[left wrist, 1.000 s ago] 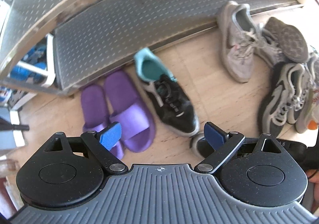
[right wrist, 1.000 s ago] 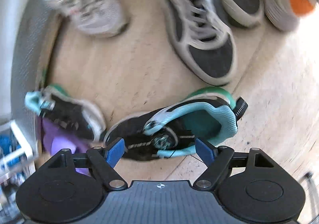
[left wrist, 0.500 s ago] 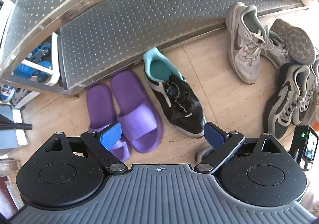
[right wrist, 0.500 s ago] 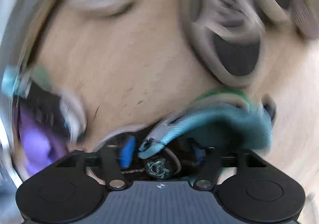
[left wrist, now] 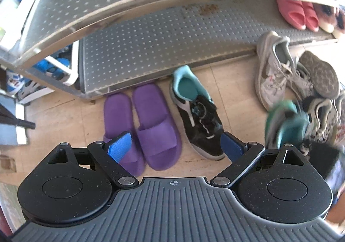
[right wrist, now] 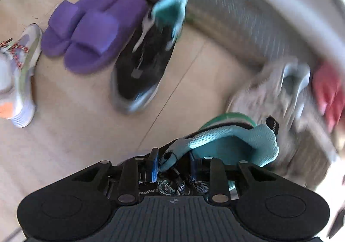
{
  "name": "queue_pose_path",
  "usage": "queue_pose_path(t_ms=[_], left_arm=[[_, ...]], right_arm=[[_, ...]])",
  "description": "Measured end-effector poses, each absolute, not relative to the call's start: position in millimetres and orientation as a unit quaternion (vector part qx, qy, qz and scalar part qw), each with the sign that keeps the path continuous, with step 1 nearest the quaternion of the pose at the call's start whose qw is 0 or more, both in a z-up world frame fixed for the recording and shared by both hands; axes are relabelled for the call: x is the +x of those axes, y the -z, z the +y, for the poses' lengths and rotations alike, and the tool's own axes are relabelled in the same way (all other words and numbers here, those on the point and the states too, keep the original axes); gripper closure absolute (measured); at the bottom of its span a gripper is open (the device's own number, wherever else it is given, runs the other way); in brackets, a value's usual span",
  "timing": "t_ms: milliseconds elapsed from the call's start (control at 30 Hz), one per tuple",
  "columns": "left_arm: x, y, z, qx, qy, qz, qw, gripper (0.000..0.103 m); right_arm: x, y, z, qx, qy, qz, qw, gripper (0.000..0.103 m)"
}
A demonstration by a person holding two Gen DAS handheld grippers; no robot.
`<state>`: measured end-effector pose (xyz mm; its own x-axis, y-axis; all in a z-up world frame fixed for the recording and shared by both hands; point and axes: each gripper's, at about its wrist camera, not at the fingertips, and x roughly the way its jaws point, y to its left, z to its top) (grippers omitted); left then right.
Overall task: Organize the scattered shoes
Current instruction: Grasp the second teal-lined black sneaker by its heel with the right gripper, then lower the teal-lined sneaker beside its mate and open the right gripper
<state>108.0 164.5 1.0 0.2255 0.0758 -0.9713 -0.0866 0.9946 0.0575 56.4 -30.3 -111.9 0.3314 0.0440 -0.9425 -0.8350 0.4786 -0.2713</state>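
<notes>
My right gripper (right wrist: 173, 167) is shut on a black and teal sneaker (right wrist: 228, 142) by its tongue and holds it off the floor; it shows blurred in the left wrist view (left wrist: 284, 123). Its mate, a black and teal sneaker (left wrist: 197, 112), stands on the floor by the metal shoe rack (left wrist: 172, 43), next to a pair of purple slippers (left wrist: 140, 125); the mate also shows in the right wrist view (right wrist: 146, 56). My left gripper (left wrist: 175, 147) is open and empty above the slippers and that sneaker.
Grey sneakers (left wrist: 273, 69) and several more shoes lie heaped at the right (left wrist: 319, 99). Red slippers (left wrist: 299, 13) sit on the rack's lower shelf. A white and orange sneaker (right wrist: 17, 82) lies left on the wooden floor (right wrist: 86, 123).
My right gripper closed on the teal sneaker, lifted it and swung it toward the rack and its mate. My left gripper drew back slightly and stayed open.
</notes>
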Motion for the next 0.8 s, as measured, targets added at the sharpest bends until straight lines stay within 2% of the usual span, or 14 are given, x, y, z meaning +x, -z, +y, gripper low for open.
queue_pose_path(t_ms=[33, 100, 133, 167, 367, 433, 533, 700, 800], left_arm=[[109, -2, 167, -0.007, -0.054, 0.620, 0.783, 0.010], [113, -3, 172, -0.010, -0.060, 0.619, 0.783, 0.010], [115, -3, 174, -0.012, -0.063, 0.618, 0.783, 0.010], [117, -4, 176, -0.014, -0.067, 0.618, 0.783, 0.010], [121, -8, 170, -0.007, -0.068, 0.613, 0.787, 0.010], [122, -3, 163, 0.000, -0.067, 0.617, 0.784, 0.009], [126, 13, 155, 0.007, -0.064, 0.636, 0.769, 0.009], [134, 28, 164, -0.029, -0.085, 0.655, 0.750, 0.010], [140, 20, 180, -0.055, -0.120, 0.642, 0.755, 0.009]], right_arm=[[68, 113, -19, -0.425, -0.321, 0.464, 0.707, 0.072], [86, 118, -7, -0.443, -0.324, 0.443, 0.709, 0.057], [98, 119, 1, -0.454, -0.316, 0.437, 0.709, 0.046], [109, 118, 5, -0.456, -0.305, 0.440, 0.711, 0.042], [129, 94, -37, -0.333, -0.264, 0.511, 0.747, 0.031], [129, 87, -72, -0.256, -0.272, 0.553, 0.745, 0.027], [131, 87, -101, -0.204, -0.276, 0.560, 0.754, 0.020], [163, 115, -118, -0.071, -0.257, 0.570, 0.777, 0.019], [184, 146, -100, -0.003, -0.262, 0.569, 0.780, 0.011]])
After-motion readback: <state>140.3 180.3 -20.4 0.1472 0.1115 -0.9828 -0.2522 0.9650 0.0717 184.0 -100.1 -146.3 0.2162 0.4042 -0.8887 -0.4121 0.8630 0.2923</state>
